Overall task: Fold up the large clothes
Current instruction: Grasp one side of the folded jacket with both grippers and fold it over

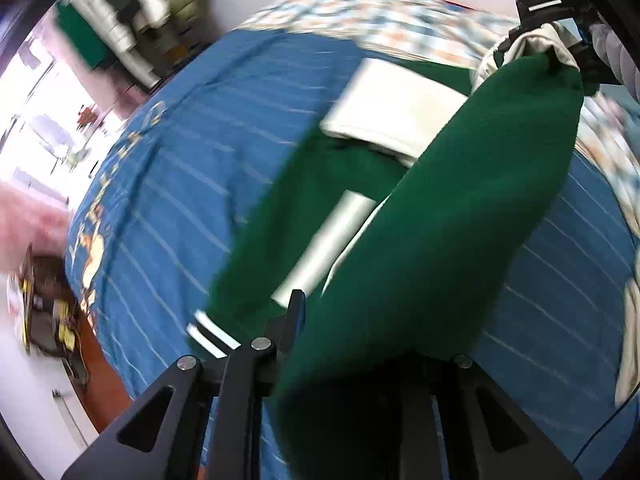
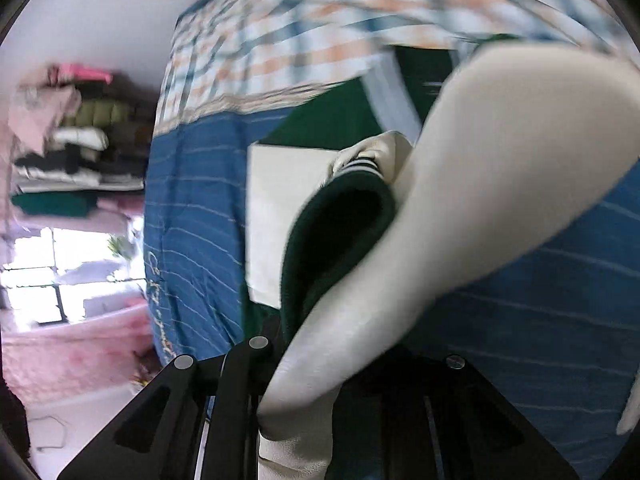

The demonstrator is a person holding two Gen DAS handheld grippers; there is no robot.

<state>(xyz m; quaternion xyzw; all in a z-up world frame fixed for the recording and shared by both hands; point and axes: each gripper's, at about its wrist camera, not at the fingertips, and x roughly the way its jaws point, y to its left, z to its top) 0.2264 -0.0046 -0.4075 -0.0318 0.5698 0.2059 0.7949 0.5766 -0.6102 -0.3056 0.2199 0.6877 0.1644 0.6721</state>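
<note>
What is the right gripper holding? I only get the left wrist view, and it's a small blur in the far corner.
Observer: The right gripper is shut on a cream sleeve.
Operator: Does the sleeve's end show?
Observer: Yes. Its green cuff, with white stripes, gapes toward the camera just beyond the gripper.
Operator: Is the sleeve flat on the bed?
Observer: No. It arcs up across the picture, in front of the blue cover.
</note>
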